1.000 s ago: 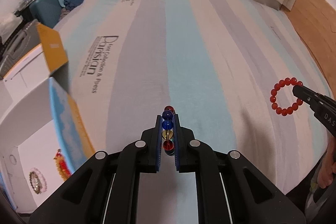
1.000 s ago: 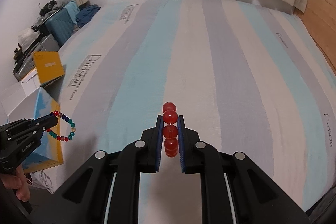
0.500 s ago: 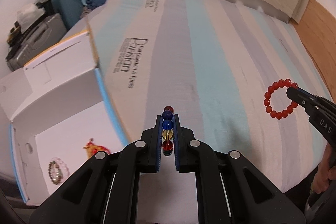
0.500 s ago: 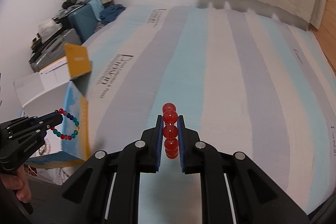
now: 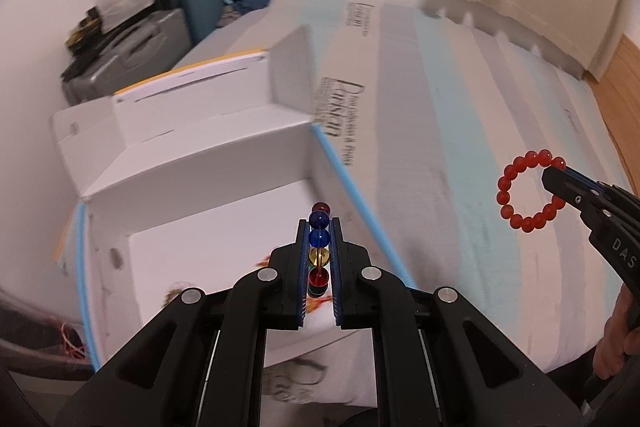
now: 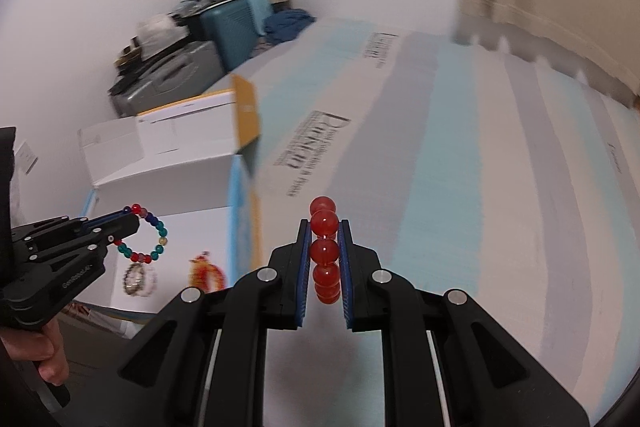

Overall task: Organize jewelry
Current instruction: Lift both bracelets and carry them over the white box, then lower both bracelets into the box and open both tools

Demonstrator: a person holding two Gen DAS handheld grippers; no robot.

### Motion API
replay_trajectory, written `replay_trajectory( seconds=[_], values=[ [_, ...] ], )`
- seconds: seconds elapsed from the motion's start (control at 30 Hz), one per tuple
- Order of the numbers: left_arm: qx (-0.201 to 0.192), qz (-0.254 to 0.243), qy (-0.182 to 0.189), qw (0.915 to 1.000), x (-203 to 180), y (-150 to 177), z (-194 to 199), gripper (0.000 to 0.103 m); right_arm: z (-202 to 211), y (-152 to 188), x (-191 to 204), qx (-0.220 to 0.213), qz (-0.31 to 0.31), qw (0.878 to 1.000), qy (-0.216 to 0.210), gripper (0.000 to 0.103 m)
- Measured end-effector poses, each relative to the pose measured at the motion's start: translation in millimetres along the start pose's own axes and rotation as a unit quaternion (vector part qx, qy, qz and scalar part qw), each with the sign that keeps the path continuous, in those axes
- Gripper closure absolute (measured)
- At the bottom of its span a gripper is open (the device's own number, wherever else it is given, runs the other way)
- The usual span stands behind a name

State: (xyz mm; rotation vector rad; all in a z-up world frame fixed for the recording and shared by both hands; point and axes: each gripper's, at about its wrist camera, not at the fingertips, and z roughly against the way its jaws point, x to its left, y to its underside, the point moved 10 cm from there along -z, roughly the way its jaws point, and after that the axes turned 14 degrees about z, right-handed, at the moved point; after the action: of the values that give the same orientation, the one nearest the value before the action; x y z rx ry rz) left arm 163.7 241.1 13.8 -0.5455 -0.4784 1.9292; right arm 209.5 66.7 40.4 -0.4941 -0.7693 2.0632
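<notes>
Both grippers have swung toward the white box point(image 5: 208, 163): left gripper point(image 5: 319, 259) clamps the multicolored bracelet point(image 6: 146, 237), right gripper point(image 6: 325, 259) the red bracelet point(image 5: 524, 193); releasing over the box comes next.

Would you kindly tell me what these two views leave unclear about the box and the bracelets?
- Left wrist view: the box floor is mostly hidden behind the left tongs; its contents are smeared.
- Right wrist view: jewelry in the box is too blurred to identify.
- Right wrist view: the red bracelet shows edge-on, its loop hidden.
</notes>
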Motion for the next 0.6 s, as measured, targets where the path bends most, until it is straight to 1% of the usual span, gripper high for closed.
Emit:
replay_trajectory(
  seconds=[0.2, 0.3, 0.47, 0.6],
  values=[
    [0.002, 0.032, -0.020, 0.9993, 65.1, -0.4, 1.8, 0.095, -9.6, -19.0, 65.8, -0.004, 0.033, 0.999, -0.026, 0.091],
    [0.009, 0.044, -0.030, 0.9985, 90.5, 4.2, -2.6, 0.095, -20.1, -21.6, 95.1, 0.003, 0.046, 0.998, -0.039, 0.091],
    [0.028, 0.064, -0.044, 0.9966, 128.8, 16.3, -17.8, 0.095, -48.7, -17.4, 137.4, 0.027, 0.065, 0.996, -0.055, 0.091],
    [0.052, 0.076, -0.051, 0.9944, 152.3, 28.5, -37.6, 0.095, -81.4, -5.3, 163.5, 0.061, 0.075, 0.993, -0.068, 0.091]
  ],
)
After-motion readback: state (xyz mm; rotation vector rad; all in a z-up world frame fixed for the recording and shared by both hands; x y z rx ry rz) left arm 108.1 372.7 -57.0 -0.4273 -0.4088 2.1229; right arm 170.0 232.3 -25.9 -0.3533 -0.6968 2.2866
